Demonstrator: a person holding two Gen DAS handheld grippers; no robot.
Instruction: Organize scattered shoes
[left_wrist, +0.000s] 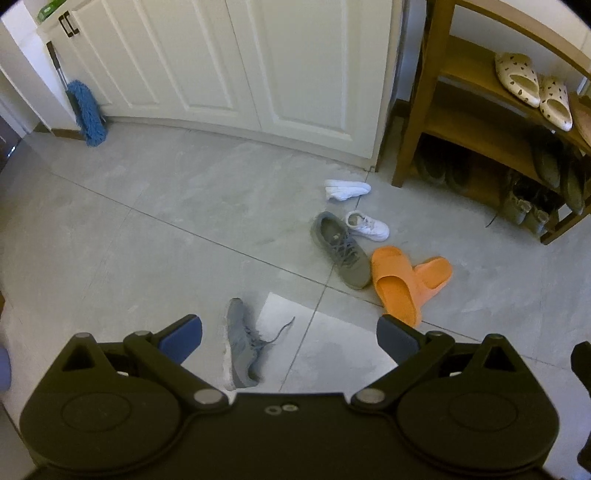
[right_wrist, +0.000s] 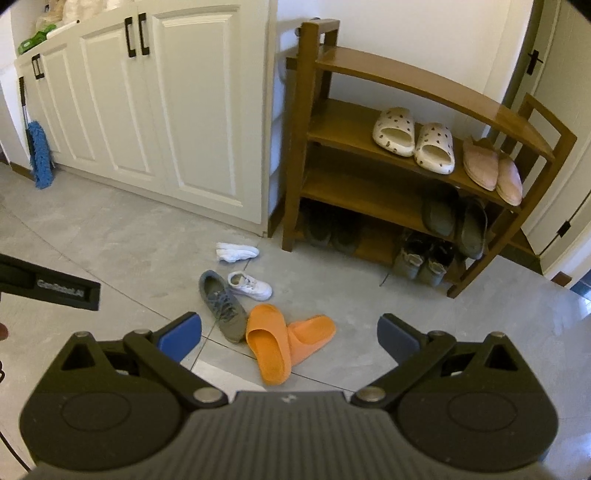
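One faint, blurred line of pale lettering is seen on the black bar (right_wrist: 55, 286) at the right view's left edge; it cannot be made out.

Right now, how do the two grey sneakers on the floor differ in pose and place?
The darker grey sneaker stands upright on its sole beside the orange slides, its laces tidy. The lighter grey sneaker lies tipped on its side, apart from the pile, near the left tongs, with a lace trailing loose. Both are lace-up and lie on the floor tiles, not on the shoe rack.
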